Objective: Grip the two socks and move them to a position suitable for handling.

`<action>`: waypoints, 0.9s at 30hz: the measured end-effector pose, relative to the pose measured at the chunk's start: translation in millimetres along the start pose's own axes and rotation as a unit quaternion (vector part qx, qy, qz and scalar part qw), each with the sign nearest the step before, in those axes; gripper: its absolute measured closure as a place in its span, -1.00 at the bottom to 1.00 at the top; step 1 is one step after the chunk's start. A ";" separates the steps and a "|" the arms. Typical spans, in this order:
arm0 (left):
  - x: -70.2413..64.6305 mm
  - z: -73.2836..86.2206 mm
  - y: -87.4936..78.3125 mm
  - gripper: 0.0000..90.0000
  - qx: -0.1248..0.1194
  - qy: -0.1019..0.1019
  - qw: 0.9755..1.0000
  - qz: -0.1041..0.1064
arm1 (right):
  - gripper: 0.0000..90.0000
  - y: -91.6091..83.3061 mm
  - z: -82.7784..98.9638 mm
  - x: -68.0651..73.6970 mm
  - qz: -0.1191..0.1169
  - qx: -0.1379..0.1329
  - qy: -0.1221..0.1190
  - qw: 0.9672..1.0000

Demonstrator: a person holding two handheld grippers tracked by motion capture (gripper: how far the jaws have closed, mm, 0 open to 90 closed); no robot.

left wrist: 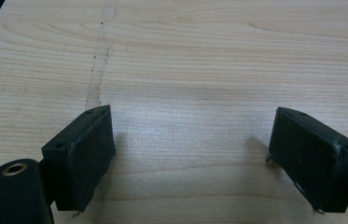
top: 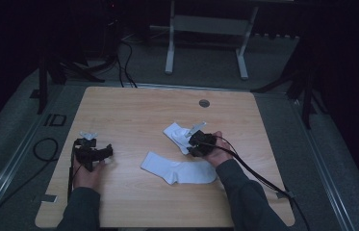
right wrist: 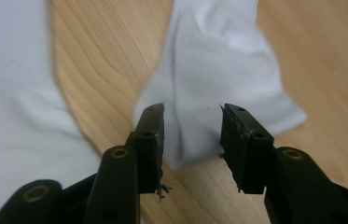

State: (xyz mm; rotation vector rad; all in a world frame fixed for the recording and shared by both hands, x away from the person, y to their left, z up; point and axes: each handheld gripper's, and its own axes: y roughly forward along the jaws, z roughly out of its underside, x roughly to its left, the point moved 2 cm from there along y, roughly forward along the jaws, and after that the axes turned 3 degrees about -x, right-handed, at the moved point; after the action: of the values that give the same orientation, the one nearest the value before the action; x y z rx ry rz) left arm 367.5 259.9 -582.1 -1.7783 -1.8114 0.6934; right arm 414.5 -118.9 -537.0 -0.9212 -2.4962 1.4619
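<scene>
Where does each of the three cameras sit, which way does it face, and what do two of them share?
High view: above the person's side, looking forward and down on the table; forearms, both grippers.
Left gripper view: on the left gripper, facing bare tabletop; jaws wide apart.
Right gripper view: on the right gripper, facing a white sock between its jaws.
Shared: high and right gripper views both show that sock.

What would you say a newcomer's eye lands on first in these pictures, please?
Two white socks stand out against the pale wooden table in the dim room: the flat sock lies near the middle, the crumpled sock just beyond it. The right gripper has its open jaws around the crumpled sock's edge. The left gripper rests apart at the table's left, jaws wide over bare wood.
</scene>
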 end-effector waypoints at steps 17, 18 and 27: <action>-0.2 0.1 -0.1 -0.68 0.000 0.000 1.000 0.001 | 0.97 -28.0 24.2 -25.8 0.037 -0.048 0.068 0.996; -0.2 0.1 -0.1 -0.68 0.000 0.000 1.000 0.001 | 0.96 -24.8 29.6 -27.2 0.037 -0.036 0.069 0.996; -0.2 0.1 -0.1 -0.68 0.000 0.000 1.000 0.001 | 0.59 -17.2 42.3 -34.0 0.033 -0.002 0.080 0.996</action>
State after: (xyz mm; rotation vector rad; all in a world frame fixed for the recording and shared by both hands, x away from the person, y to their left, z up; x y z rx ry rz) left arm 367.4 259.7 -582.1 -1.7797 -1.8093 0.6934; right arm 418.3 -175.7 -538.4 -1.0853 -2.3752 1.3441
